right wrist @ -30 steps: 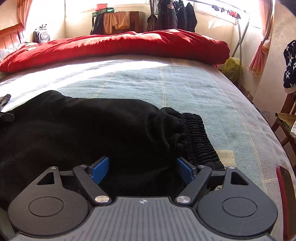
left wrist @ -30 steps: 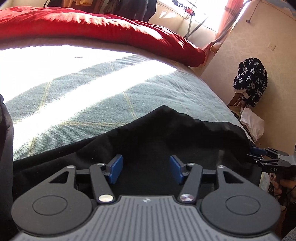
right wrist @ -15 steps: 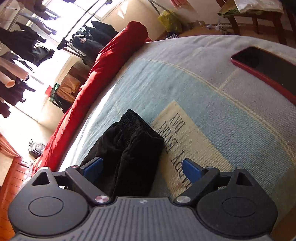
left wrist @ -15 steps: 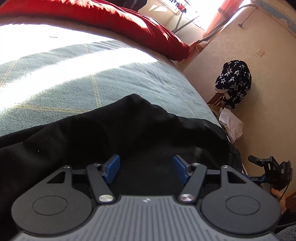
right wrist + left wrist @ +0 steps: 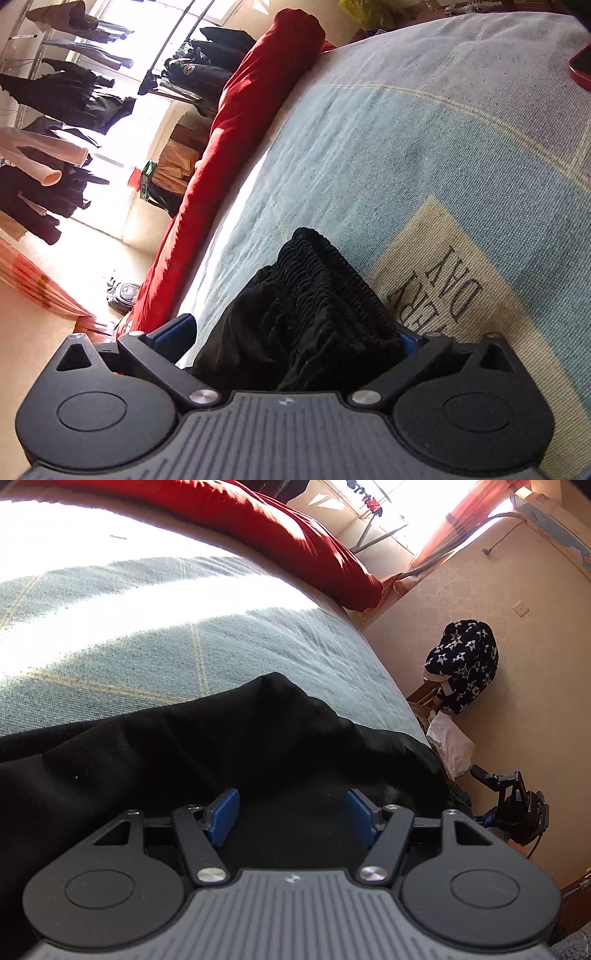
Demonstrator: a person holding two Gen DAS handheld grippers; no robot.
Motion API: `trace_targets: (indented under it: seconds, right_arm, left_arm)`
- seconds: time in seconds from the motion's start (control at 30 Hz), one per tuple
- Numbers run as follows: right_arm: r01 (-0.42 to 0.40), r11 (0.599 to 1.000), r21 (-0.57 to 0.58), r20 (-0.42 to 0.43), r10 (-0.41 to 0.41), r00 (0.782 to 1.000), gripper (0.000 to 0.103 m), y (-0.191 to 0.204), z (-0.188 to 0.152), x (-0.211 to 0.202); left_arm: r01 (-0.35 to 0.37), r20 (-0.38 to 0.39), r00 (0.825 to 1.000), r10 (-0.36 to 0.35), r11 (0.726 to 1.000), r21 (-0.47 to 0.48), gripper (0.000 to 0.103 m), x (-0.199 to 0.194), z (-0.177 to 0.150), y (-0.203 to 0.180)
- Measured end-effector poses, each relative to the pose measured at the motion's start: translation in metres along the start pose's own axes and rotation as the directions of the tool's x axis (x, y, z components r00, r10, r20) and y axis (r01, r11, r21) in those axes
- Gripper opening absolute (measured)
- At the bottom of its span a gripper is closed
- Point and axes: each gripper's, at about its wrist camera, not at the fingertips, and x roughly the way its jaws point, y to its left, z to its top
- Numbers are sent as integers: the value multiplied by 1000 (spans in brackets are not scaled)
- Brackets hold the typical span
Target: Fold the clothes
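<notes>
While seemingly ungripped, black trousers [image 5: 306, 314] between right gripper [image 5: 295, 334] pads.

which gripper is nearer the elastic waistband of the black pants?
Right. The right gripper straddles the waistband, jaws just opened wide; the left gripper sits over plain black cloth elsewhere.

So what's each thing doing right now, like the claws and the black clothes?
Left claw: open above the black cloth, just been opening.
Right claw: wide open, just been opening, waistband between its pads.
Black trousers: bunched on the bed.
Red duvet: rolled along the bed's far edge.
Bedsheet: spread flat.
</notes>
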Motion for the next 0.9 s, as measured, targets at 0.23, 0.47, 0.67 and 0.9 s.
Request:
trace_targets:
  seconds: [0.23, 0.47, 0.67, 0.9]
  right_arm:
    - [-21, 998, -60, 41, 23, 999, 96, 3, -11, 13]
    - [111, 985, -130, 109, -97, 989, 46, 17, -16, 3]
    - [171, 962, -215, 197, -128, 972, 43, 54, -34, -33]
    - [257, 960, -113, 196, -232, 953, 47, 24, -40, -24]
  left_arm:
    - [14, 8, 1000, -14, 1000, -7, 65, 1, 0, 3]
    - [11, 8, 1000, -11, 1000, 7, 66, -2, -3, 1]
    - [18, -13, 1000, -18, 999, 27, 69, 1, -1, -7]
    - [20, -11, 1000, -20, 999, 47, 69, 0, -1, -5]
